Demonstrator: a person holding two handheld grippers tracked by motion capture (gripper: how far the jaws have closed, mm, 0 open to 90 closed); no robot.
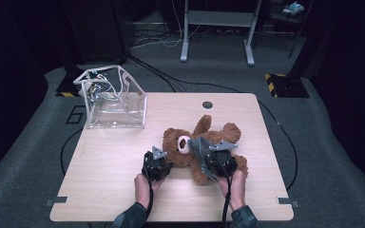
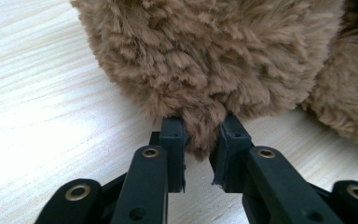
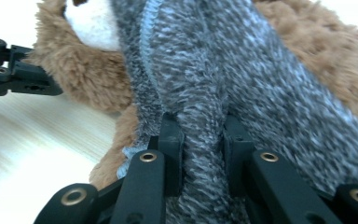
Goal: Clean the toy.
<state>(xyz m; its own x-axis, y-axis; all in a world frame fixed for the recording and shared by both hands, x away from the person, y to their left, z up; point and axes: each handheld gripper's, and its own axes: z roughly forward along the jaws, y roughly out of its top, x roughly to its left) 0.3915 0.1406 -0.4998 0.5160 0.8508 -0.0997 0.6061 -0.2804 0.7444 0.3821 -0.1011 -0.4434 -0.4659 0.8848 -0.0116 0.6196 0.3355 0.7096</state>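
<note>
From above, a brown teddy bear (image 1: 197,147) lies on its back near the middle of the pale wooden table (image 1: 109,190), head toward the person's left, with a grey knitted scarf (image 1: 200,148) draped over its neck and chest. The left gripper (image 1: 164,159) sits against the bear's head, and the right gripper (image 1: 214,154) rests on the scarf over the bear's body; a hand holds each from the table's near edge. A clear plastic bag (image 1: 114,99) stands open at the far left corner, well apart from the bear. In the left gripper view, the two black jaws are pinched on a tuft of the bear's brown fur (image 2: 203,126) at the lower edge of its head, just above the tabletop (image 2: 42,107). In the right gripper view, the jaws are clamped on a fold of the grey scarf (image 3: 203,140), which bunches up between them; the bear's white muzzle (image 3: 93,23) shows at upper left, and the other gripper's black fingers (image 3: 14,77) touch the fur at the left edge.
</note>
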